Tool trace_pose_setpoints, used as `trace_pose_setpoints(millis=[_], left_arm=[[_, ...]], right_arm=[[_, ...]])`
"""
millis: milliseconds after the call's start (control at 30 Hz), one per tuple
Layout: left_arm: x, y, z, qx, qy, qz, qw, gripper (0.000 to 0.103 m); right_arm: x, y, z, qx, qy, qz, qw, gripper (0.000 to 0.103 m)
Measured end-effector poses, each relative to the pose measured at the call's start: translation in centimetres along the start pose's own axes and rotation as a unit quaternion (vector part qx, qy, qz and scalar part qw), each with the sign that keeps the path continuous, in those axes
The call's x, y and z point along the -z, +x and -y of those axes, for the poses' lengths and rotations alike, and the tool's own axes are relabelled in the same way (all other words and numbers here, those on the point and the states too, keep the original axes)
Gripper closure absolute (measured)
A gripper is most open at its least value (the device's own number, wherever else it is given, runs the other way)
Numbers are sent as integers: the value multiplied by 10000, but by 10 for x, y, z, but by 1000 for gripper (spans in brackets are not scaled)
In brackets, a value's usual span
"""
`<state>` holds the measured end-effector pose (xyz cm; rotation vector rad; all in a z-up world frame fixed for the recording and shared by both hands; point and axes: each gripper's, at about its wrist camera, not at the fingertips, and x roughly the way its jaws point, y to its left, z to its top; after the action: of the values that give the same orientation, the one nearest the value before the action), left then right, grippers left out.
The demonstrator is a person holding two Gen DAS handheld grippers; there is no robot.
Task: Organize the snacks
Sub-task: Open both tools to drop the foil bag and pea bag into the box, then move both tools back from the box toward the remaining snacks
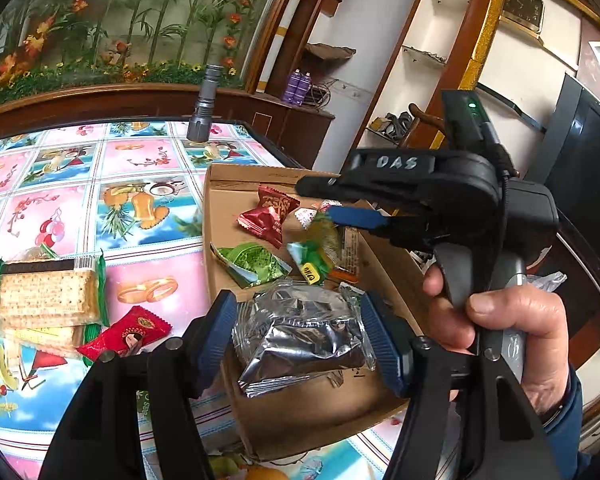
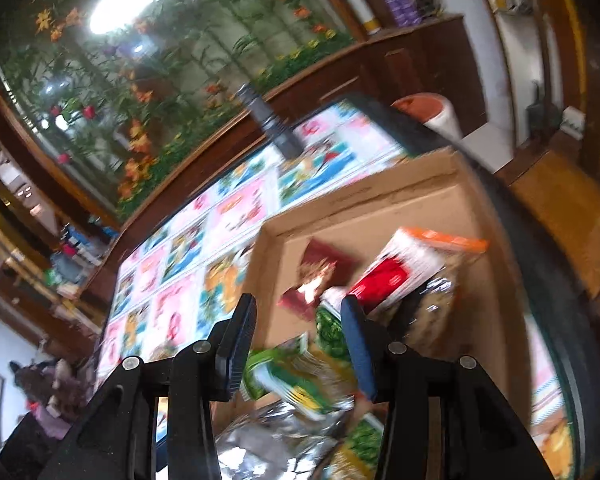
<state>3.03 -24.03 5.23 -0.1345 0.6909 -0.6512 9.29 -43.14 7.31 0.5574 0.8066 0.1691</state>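
An open cardboard box (image 1: 228, 200) on the patterned table holds a dark red sweet packet (image 1: 270, 216), green packets (image 1: 252, 262) and a silver foil packet (image 1: 300, 336). My left gripper (image 1: 300, 340) is open, its blue pads either side of the foil packet, which lies on the box floor. A hand holds my right gripper (image 1: 316, 200) over the box's far side. In the blurred right wrist view the right gripper (image 2: 300, 344) is open above the box (image 2: 420, 208), with nothing clamped; green packets (image 2: 292, 380) and an orange-topped pack (image 2: 412, 268) lie below.
Left of the box, a cracker pack (image 1: 48, 296) and a red sweet packet (image 1: 124, 334) lie on the tablecloth. A grey torch (image 1: 204, 108) stands at the table's far edge. A wooden cabinet and shelves stand beyond. A person (image 2: 40, 392) sits in the background.
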Motion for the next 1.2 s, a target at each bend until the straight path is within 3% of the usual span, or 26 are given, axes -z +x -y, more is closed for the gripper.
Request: trace_pose_setpoints(millis=[33, 67, 133, 200, 267, 533, 667, 800, 933, 1000, 1133, 1200], left_arm=[[0, -1, 0, -2, 9, 10, 10000, 40], [0, -3, 0, -16, 19, 37, 10000, 40], [-1, -7, -1, -37, 51, 77, 10000, 40], [-2, -12, -3, -136, 108, 134, 9998, 40], [-4, -17, -8, -229, 112, 173, 9995, 39], [-14, -55, -47, -811, 12, 472, 9956, 34], [-15, -80, -85, -1395, -213, 601, 9882, 33], [-16, -100, -136, -1829, -810, 601, 9779, 33], [-16, -116, -189, -2350, -1402, 482, 9606, 33], [-11, -121, -216, -2650, -1796, 382, 9466, 33], [2, -126, -266, -2742, -2625, 165, 9250, 33], [7, -122, -281, -2697, -2858, 22, 9195, 33]], right_arm=[[1, 3, -2, 117, -47, -42, 9999, 55], [3, 1, -6, 475, -174, 82, 9987, 55], [3, -7, -16, 791, -481, 398, 9949, 55], [3, -16, -20, 573, -529, 578, 9953, 55], [3, -17, -21, 92, -475, 548, 9973, 55], [6, -8, -25, -40, -571, 413, 9975, 55], [7, -11, -28, -148, -631, 456, 9969, 55], [8, -15, -31, -239, -694, 600, 9955, 55], [9, -21, -35, -330, -773, 806, 9932, 55], [10, -23, -37, -354, -832, 905, 9918, 55], [13, -24, -41, -356, -906, 990, 9903, 55], [13, -23, -44, -343, -941, 959, 9903, 55]])
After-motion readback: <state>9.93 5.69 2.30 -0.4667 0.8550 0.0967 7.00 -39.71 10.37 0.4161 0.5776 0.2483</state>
